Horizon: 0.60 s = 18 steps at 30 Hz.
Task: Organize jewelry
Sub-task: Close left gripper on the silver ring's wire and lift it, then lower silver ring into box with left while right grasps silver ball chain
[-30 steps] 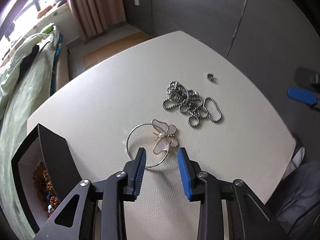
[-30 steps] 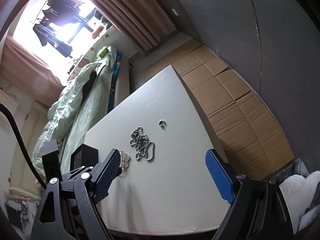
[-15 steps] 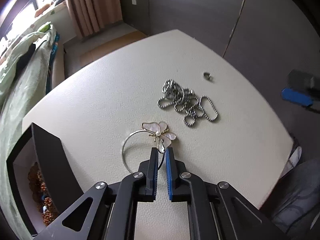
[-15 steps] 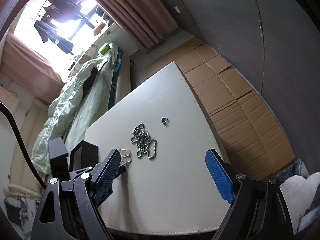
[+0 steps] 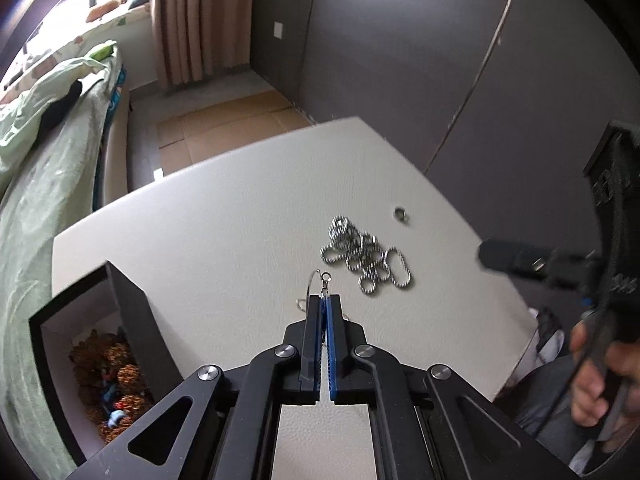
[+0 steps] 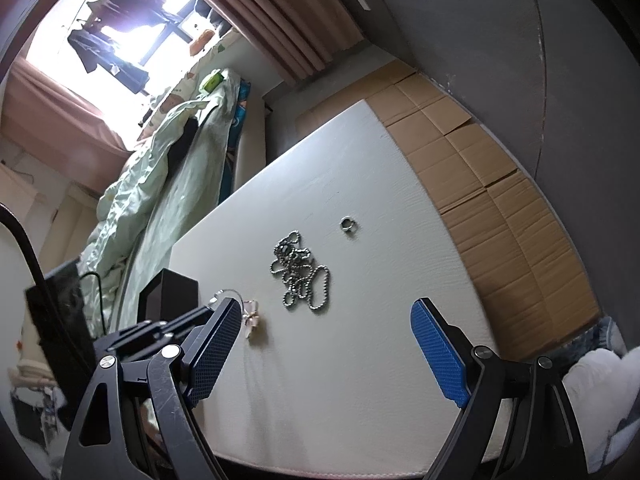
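Left tool point(image 5: 324, 304) just closed on butterfly earring point(image 6: 251, 312), lifted off table point(image 5: 240, 216); right tool point(image 6: 324, 340) open.

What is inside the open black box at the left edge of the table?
In the black box lies a heap of small pieces, mostly orange-brown beads, with one blue bit. The box wall covers the rest, so I cannot tell what else lies below or deeper inside.

The tabletop point(image 6: 360, 360) is bare near the front, with lots of room to move. In the middle lie a chain point(image 6: 300, 276) and a small ring point(image 6: 347, 224). A black box point(image 5: 132, 336) stands tall at the left edge, blocking that side.
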Tool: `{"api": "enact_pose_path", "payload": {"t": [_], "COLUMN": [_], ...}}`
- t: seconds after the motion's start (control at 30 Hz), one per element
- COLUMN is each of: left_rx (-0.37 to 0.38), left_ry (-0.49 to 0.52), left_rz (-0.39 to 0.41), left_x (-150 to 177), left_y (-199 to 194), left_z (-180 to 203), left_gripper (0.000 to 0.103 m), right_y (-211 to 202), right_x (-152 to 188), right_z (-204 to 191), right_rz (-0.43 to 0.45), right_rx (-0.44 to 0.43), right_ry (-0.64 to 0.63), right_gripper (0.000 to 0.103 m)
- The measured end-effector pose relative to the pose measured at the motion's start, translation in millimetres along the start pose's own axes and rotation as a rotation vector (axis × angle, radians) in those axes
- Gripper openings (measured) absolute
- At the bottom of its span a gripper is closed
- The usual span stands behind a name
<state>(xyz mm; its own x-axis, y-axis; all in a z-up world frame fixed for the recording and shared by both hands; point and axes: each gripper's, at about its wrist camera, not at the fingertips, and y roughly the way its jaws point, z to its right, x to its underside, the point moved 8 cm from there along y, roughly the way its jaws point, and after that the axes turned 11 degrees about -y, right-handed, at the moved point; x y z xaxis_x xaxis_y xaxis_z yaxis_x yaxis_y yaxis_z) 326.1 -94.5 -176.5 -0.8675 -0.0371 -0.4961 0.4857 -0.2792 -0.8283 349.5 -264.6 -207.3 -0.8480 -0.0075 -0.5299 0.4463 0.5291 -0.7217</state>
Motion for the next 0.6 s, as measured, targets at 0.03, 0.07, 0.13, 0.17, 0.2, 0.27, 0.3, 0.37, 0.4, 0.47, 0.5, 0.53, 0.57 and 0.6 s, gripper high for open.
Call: {"api": "enact_pose_path", "payload": {"t": [0.03, 0.07, 0.13, 0.17, 0.2, 0.27, 0.3, 0.37, 0.4, 0.47, 0.5, 0.53, 0.57, 0.6], "left_rx": [0.009, 0.018, 0.027, 0.031, 0.035, 0.037, 0.036, 0.034, 0.032, 0.031, 0.030, 0.029, 0.028, 0.028], "left_ry": [-0.008, -0.014, -0.024, -0.030, -0.036, -0.048, -0.055, -0.073, -0.081, -0.105, -0.119, -0.130, -0.142, -0.154], "left_rz": [0.014, 0.028, 0.053, 0.066, 0.075, 0.091, 0.097, 0.110, 0.116, 0.130, 0.139, 0.145, 0.152, 0.160], "left_x": [-2.5, -5.0, -8.0, -9.9, -11.4, -13.9, -14.6, -16.8, -17.3, -20.2, -21.4, -23.7, -24.8, -24.6], "left_y": [-4.6, -9.1, -17.9, -22.4, -25.7, -31.9, -34.4, -39.3, -40.7, -46.2, -49.3, -51.5, -54.5, -58.4], "left_z": [-0.9, -1.6, -3.0, -4.4, -5.7, -10.5, -14.0, -21.4, -24.8, -35.0, -40.0, -45.1, -50.0, -55.9], "left_gripper": [0.002, 0.002, 0.002, 0.002, 0.002, 0.002, 0.002, 0.002, 0.002, 0.002, 0.002, 0.002, 0.002, 0.002], "right_y": [3.2, 5.9, 13.7, 17.0, 20.5, 29.8, 32.5, 40.6, 44.8, 50.3, 54.5, 56.9, 61.6, 64.1], "right_x": [-0.9, -0.8, -0.9, -1.1, -1.1, -2.4, -2.9, -6.5, -9.4, -13.9, -16.8, -18.1, -20.1, -21.1], "right_z": [-1.3, -2.5, -5.4, -6.8, -8.1, -10.1, -11.2, -13.9, -16.4, -21.9, -26.9, -30.1, -35.0, -38.1], "right_rz": [-0.005, -0.010, -0.023, -0.029, -0.034, -0.051, -0.056, -0.065, -0.067, -0.067, -0.068, -0.069, -0.073, -0.077], "right_rx": [0.003, 0.006, 0.012, 0.016, 0.022, 0.040, 0.047, 0.065, 0.074, 0.091, 0.105, 0.116, 0.137, 0.148], "right_ry": [-0.005, -0.008, -0.014, -0.018, -0.023, -0.039, -0.044, -0.064, -0.079, -0.110, -0.140, -0.160, -0.192, -0.208], "right_gripper": [0.088, 0.088, 0.088, 0.087, 0.087, 0.085, 0.084, 0.083, 0.083, 0.083, 0.083, 0.082, 0.082, 0.082]}}
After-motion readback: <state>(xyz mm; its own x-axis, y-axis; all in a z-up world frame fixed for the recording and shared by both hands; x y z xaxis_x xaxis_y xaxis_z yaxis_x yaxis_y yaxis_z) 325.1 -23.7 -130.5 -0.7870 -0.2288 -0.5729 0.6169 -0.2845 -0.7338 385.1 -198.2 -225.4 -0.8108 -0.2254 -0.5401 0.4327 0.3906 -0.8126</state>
